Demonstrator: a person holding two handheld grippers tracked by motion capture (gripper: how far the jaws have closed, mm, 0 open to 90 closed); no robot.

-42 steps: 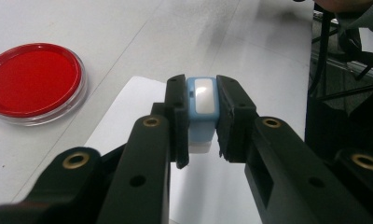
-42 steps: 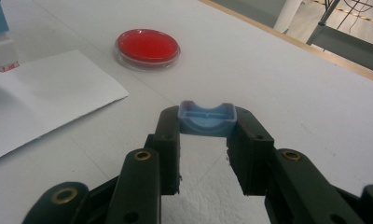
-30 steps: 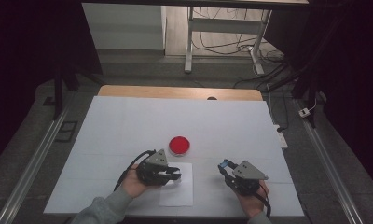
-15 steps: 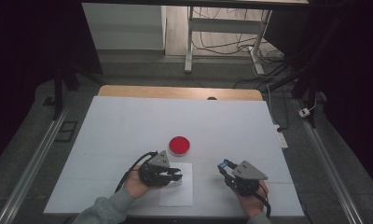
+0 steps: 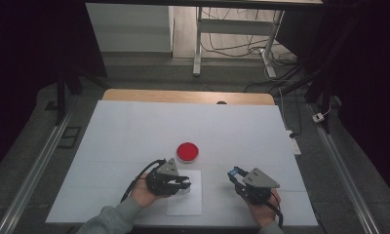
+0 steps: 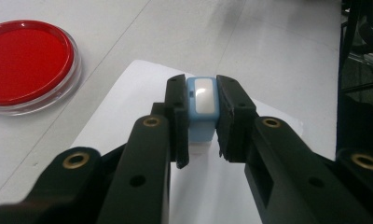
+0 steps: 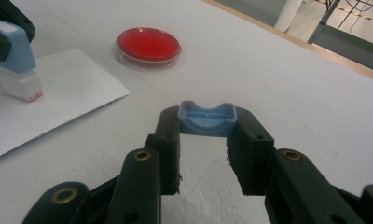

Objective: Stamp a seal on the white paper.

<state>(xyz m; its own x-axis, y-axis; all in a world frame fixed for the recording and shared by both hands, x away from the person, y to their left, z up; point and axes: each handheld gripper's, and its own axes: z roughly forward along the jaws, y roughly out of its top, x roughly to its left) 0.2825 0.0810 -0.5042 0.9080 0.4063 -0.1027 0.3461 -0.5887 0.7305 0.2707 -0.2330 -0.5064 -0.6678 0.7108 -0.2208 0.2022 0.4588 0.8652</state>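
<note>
left gripper (image 6: 201,121) jaws clenched on blue stamp (image 6: 202,100) | right gripper (image 7: 205,140) jaws grasping blue cap (image 7: 206,119)

In the left gripper view, the red dish (image 6: 28,63) is cut by the left edge, the stamp's (image 6: 202,112) base hidden behind the jaws; the person's forearms leave the high view's bottom edge.

- L gripper (image 5: 182,184): held in L hand (image 5: 143,191), forearm in from 6 o'clock, jaws pointing to 3 o'clock, clamped tight, low over bench.
- R gripper (image 5: 235,173): R hand (image 5: 262,210) behind it, jaws aimed at 10 o'clock, clamped.
</note>
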